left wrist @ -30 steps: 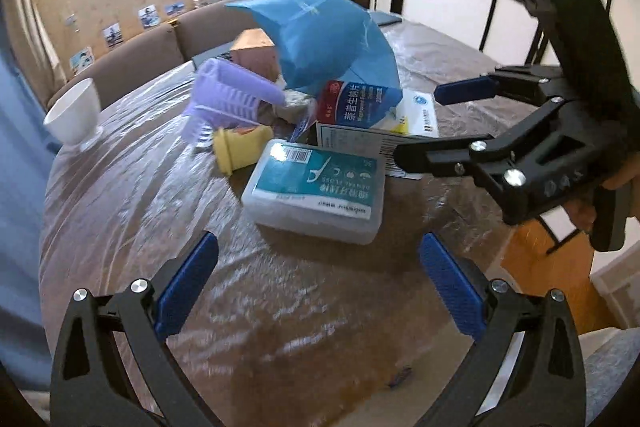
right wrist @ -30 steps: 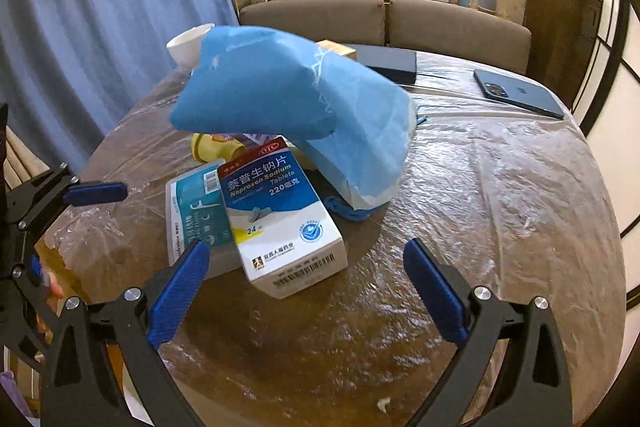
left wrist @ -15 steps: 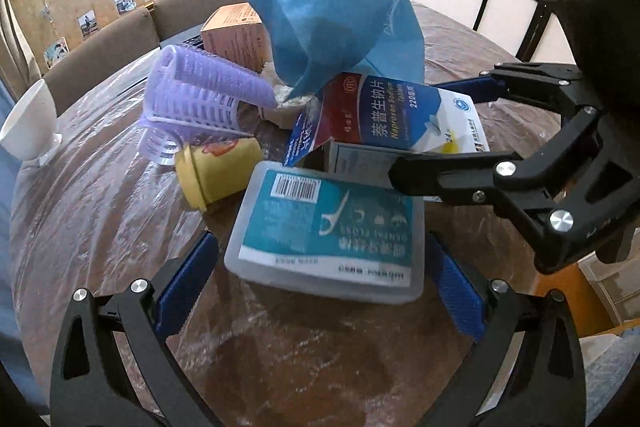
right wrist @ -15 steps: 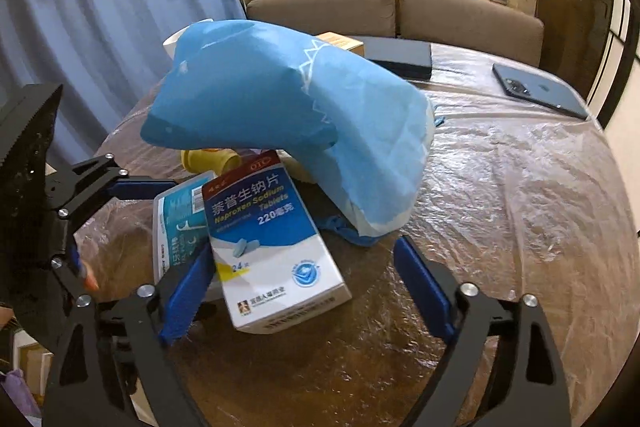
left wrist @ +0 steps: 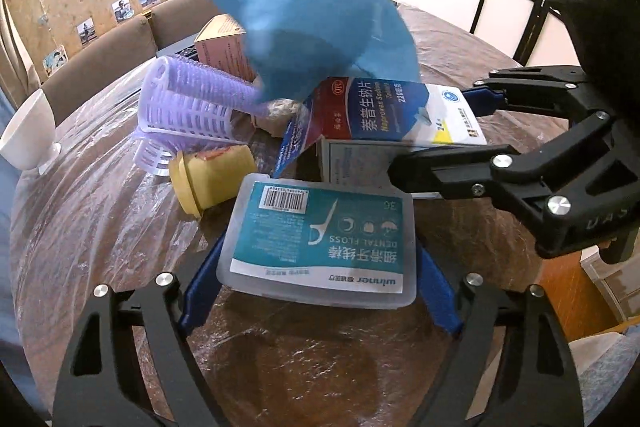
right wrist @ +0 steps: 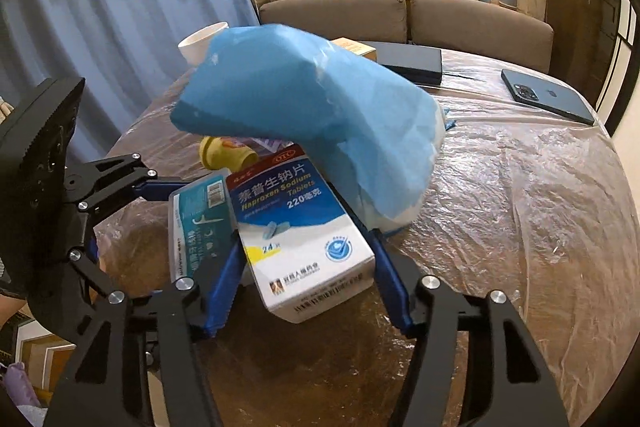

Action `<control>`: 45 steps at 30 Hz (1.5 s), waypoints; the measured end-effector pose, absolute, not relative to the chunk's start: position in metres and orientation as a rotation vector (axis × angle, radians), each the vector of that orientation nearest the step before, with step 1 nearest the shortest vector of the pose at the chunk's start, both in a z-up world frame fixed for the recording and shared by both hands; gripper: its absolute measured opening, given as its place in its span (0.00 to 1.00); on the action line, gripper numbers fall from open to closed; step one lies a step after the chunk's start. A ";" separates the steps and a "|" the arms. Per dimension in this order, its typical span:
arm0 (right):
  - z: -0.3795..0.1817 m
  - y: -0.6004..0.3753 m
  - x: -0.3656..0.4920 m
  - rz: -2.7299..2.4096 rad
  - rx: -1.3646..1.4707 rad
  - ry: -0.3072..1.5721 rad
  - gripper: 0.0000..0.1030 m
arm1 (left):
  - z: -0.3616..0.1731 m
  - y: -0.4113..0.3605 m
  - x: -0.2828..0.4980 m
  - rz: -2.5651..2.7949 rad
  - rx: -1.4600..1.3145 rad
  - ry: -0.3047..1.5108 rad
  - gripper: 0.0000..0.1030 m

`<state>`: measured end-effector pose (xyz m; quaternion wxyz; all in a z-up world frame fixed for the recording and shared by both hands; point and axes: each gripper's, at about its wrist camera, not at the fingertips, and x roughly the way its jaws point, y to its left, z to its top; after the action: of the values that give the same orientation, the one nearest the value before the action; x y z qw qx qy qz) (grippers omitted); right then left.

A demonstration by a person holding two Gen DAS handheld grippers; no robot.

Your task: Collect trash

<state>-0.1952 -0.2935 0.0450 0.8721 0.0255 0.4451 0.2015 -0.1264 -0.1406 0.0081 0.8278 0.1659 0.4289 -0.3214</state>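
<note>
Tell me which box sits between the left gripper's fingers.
The clear dental floss box with the teal label lies between the closing left gripper. The white-and-blue tablet box is in the right gripper.

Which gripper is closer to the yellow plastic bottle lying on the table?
Left. The left gripper straddles the dental floss box beside the yellow plastic bottle; the right gripper is farther, around the medicine box.

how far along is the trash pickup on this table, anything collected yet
Nothing looks collected yet. In hand: the left claw is closing on the dental floss case, and the right claw is closing on the naproxen tablet box, both with pads against their sides. Left on the table: yellow cap, purple hair rollers, blue paper.
</note>
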 end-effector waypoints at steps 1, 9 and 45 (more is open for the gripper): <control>0.046 -0.294 -0.197 0.421 0.054 0.929 0.56 | 0.008 -0.141 -0.127 -0.678 0.351 0.909 0.83; 0.047 -0.296 -0.210 0.415 0.076 0.928 0.54 | 0.008 -0.132 -0.135 -0.643 0.324 0.912 0.83; 0.038 -0.276 -0.234 0.432 -0.005 0.915 0.52 | 0.008 -0.093 -0.149 -0.526 0.213 0.923 0.83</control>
<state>-0.2339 -0.2760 0.0383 0.8748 -0.0023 0.4381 0.2068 -0.1486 -0.0926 0.0081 0.8568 0.1016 0.4392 -0.2504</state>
